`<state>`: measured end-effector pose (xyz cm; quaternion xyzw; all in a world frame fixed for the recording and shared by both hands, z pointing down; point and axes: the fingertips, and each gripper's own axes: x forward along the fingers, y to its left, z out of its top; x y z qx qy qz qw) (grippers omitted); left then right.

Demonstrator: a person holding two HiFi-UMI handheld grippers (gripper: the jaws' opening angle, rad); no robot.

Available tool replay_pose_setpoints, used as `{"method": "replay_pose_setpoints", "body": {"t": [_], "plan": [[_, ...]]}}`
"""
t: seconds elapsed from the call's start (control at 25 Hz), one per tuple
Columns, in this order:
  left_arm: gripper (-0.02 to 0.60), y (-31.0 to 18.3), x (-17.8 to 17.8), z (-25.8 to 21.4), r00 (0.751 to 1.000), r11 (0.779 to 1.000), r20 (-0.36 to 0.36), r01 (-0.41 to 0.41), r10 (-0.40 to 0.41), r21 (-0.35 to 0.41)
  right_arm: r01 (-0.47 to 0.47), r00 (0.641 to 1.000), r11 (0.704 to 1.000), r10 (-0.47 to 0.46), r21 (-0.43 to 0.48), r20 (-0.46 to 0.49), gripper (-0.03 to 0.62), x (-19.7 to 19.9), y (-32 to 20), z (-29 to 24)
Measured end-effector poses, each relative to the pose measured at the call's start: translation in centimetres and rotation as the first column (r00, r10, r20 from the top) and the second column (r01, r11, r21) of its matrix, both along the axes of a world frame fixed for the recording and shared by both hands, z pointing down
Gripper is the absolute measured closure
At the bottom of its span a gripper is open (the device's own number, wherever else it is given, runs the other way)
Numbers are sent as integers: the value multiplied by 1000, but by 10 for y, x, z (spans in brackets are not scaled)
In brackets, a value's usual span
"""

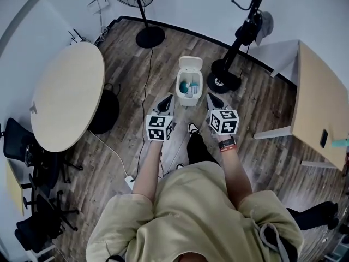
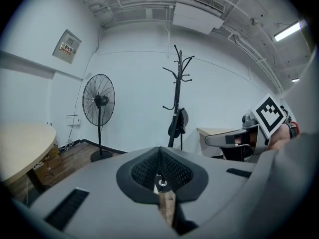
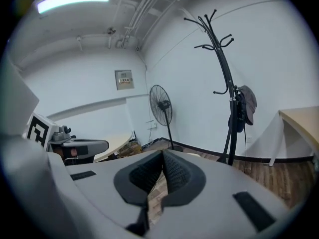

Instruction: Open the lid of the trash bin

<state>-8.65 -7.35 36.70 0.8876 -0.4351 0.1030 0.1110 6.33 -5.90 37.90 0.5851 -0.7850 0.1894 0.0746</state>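
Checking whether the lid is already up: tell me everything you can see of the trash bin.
The trash bin is small, white, plastic-looking, round-cornered. It stands upright on the wooden floor between the fan base and coat stand base. Its lid is tipped up at the far edge, showing teal and pale rubbish inside. The left gripper and right gripper point toward it, seemingly not touching.

The person wears a loose, pale khaki top (image 1: 191, 201), black trousers (image 1: 199, 149), a black shoe with white trim (image 1: 193, 127), and a red-and-black wristband (image 1: 227, 144) on the right wrist. The left claw (image 1: 167, 99) and right claw (image 1: 211, 97) are grey with black ribbed pads (image 2: 144, 171). Each carries a white cube (image 1: 159, 127) printed with black square markers.
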Motion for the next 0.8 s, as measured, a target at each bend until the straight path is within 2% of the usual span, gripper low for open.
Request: {"method": "replay_pose_setpoints", "body": {"t": [0.24, 0.56, 0.8], "plan": [[558, 36, -9, -22, 1000, 998, -11, 10, -10, 59, -17, 999, 997, 20, 78, -28, 589, -5, 36, -29], [558, 75, -16, -62, 998, 987, -58, 19, -10, 157, -40, 999, 984, 44, 173, -17, 589, -12, 73, -63], [558, 93, -20, -74, 998, 981, -63, 29, -18, 192, -77, 994, 970, 93, 232, -59, 589, -9, 92, -80]]}}
